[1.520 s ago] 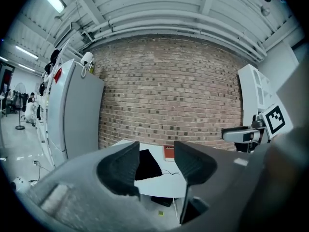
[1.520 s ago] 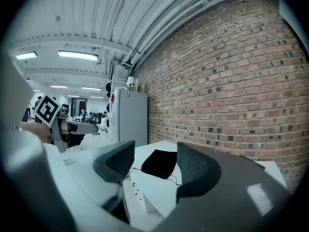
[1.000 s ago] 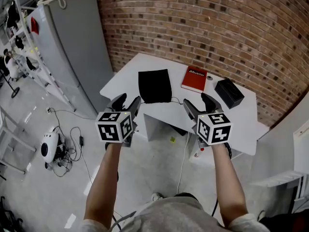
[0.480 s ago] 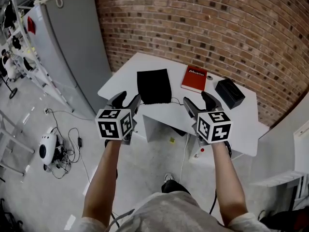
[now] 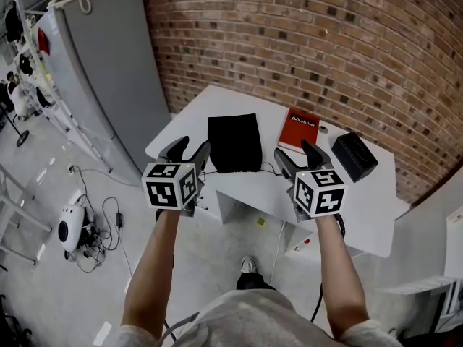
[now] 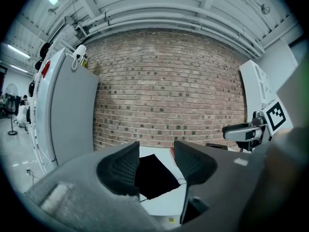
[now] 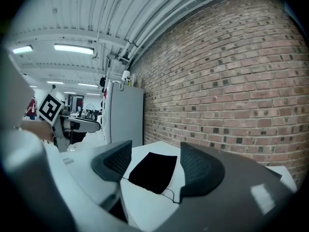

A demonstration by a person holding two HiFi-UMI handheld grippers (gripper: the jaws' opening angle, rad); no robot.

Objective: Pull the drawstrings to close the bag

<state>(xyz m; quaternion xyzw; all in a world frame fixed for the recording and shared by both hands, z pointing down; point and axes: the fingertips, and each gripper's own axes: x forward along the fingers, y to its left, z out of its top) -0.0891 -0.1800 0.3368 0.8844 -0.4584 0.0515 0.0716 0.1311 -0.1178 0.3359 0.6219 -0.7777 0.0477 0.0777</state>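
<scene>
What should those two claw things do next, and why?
Probably reach forward and down toward the strings of the bag: the left gripper and right gripper hang open and empty, short of the table where the bag lies flat.

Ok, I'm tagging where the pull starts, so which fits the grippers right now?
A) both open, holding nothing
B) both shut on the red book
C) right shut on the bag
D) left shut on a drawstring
A: the left gripper and the right gripper each have their jaws apart with nothing in them, and the black bag lies beyond them on the white table.
</scene>
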